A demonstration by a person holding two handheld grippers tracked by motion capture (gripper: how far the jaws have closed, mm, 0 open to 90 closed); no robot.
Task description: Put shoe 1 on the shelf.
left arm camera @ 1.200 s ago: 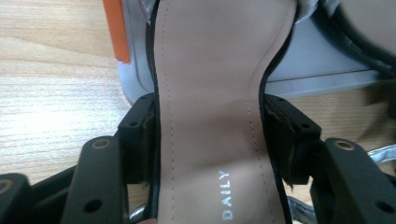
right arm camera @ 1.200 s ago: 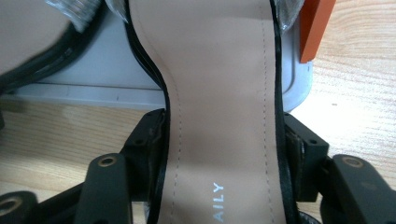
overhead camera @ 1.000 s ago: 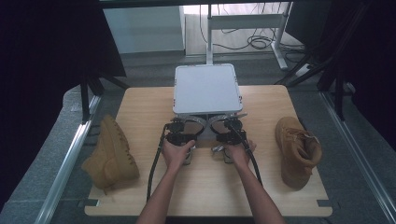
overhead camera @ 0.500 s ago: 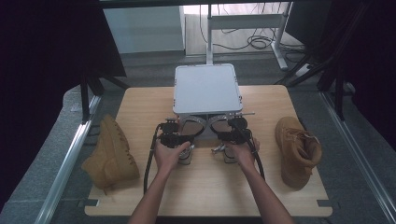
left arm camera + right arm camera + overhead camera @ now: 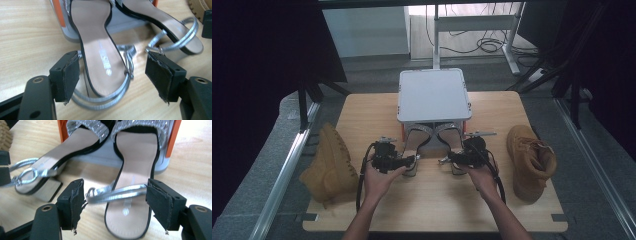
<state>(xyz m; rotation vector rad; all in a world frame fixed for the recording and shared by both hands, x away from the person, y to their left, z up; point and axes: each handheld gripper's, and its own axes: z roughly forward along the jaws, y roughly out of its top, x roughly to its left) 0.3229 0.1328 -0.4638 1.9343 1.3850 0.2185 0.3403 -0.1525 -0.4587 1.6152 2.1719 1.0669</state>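
Both claws are spread wide, each straddling a heel: left gripper (image 5: 113, 75) around the left silver strappy block-heel sandal (image 5: 100, 52), right gripper (image 5: 115, 202) around its mate (image 5: 132, 182). Soles run straight ahead, toes under the grey box (image 5: 433, 95).

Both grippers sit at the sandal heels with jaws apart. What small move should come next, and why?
Probably close both. The left gripper straddles the left sandal at its heel, the right gripper straddles the right sandal, and both sandals' toes are tucked under the grey box.
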